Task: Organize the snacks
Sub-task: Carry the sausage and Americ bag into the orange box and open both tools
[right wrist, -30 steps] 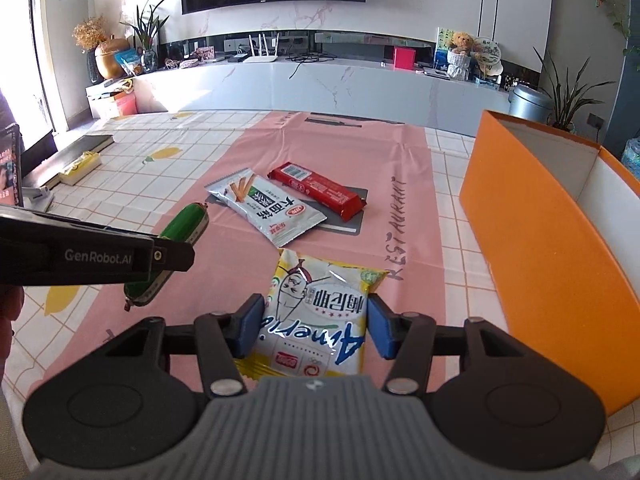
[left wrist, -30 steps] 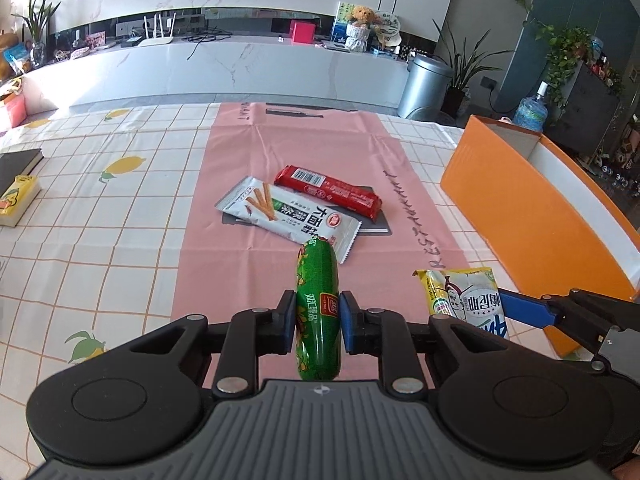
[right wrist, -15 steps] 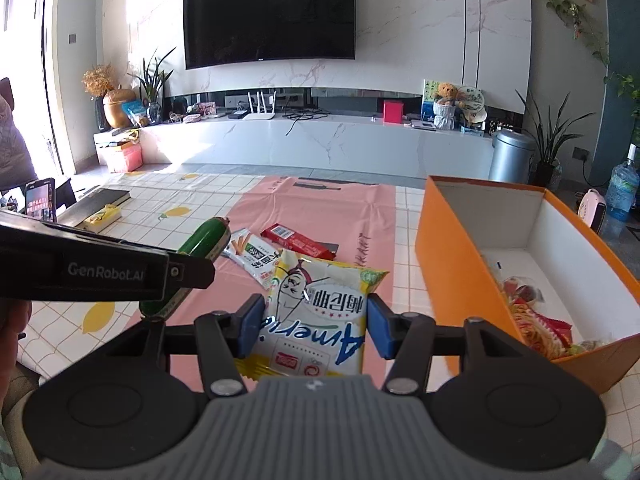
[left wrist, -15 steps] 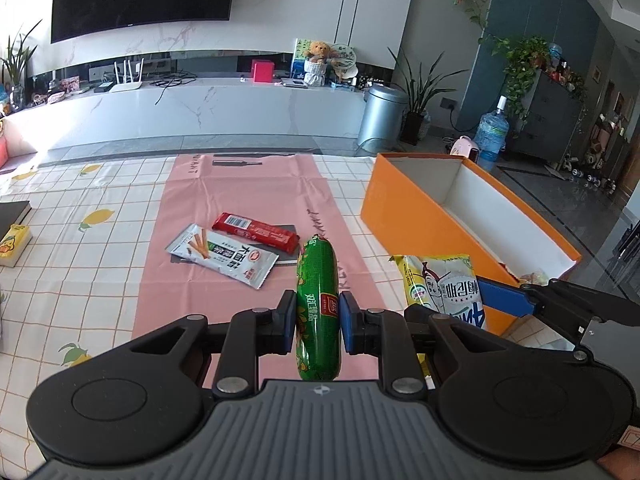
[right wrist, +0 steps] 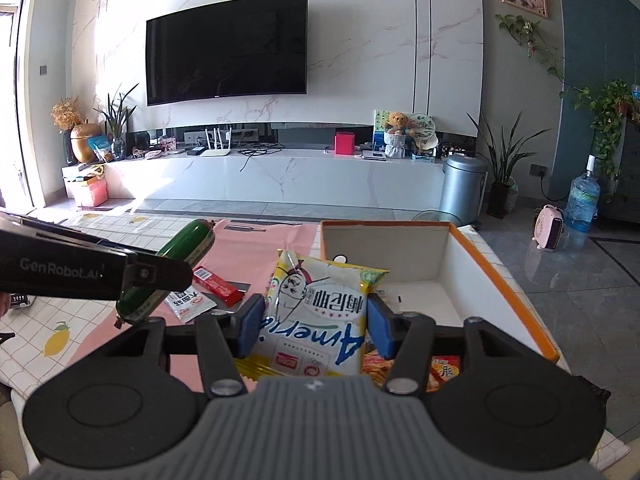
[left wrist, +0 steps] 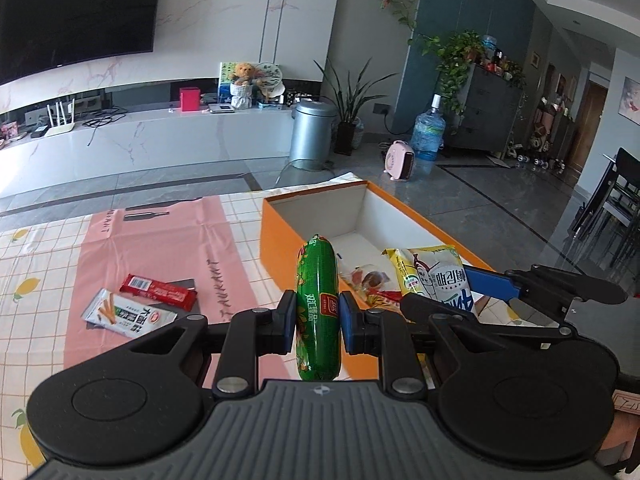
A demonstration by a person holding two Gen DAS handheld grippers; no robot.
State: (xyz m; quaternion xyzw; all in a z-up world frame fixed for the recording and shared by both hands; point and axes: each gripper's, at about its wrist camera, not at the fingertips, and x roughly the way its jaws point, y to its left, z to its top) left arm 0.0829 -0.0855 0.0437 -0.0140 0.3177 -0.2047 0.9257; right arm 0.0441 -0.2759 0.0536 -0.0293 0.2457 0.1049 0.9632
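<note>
My left gripper is shut on a green sausage, which stands up between the pads, held in the air near the orange box. My right gripper is shut on a yellow-and-white snack bag and holds it above the box's near end. Inside the box lie a few snack packets. A red bar and a white biscuit-stick pack lie on the pink runner. In the right wrist view the sausage shows at the left in the left gripper.
The table has a white checked cloth with lemon prints. Beyond it stand a white marble TV console, a steel bin, potted plants, a water bottle and a pink heater on the grey floor.
Both grippers have risen and swung right toward the orange box, carrying the sausage and the snack bag. The box's inside has come into view; the red bar and biscuit pack lie farther left.
</note>
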